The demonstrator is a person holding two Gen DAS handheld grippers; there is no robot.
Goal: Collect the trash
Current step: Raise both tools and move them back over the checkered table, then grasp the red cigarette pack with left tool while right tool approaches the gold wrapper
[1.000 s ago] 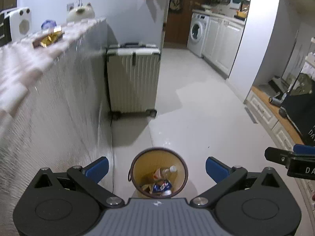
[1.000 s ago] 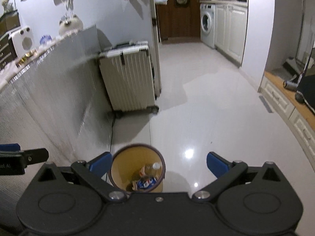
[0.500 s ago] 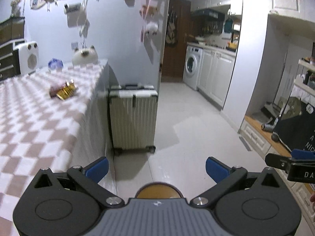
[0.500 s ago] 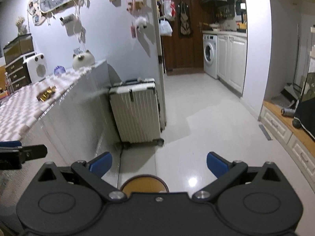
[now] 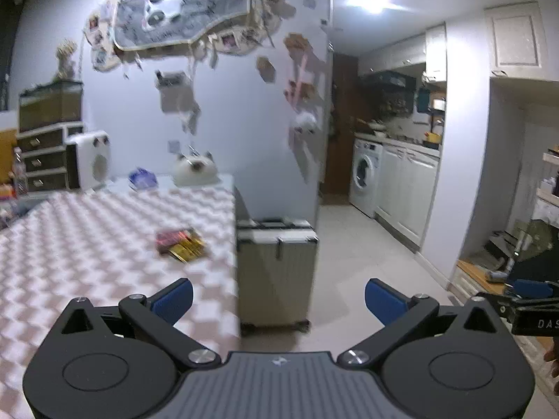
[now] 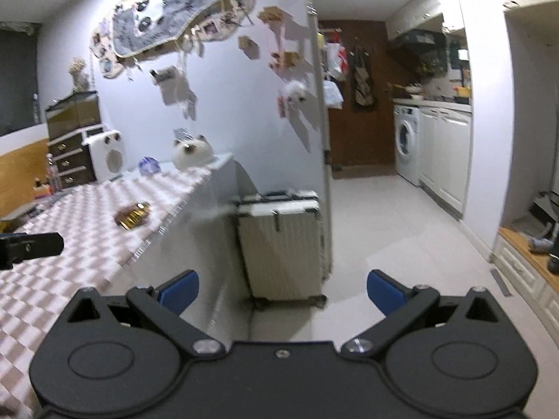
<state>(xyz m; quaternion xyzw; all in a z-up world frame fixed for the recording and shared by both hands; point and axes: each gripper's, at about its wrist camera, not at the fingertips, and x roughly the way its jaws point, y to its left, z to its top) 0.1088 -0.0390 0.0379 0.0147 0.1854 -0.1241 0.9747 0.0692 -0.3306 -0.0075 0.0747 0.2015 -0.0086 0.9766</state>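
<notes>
Gold-and-red crinkled foil wrappers lay together on the pink-and-white checked surface, near its right edge and short of the far right corner. Both the left tongs and the right tongs were spread wide with nothing between their blue pads. A cream ribbed hard-shell suitcase stood on the floor just beside that right edge.

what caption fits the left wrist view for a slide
Open left gripper faces shiny wrappers on the checkered table, a suitcase on the floor beside it.
</notes>
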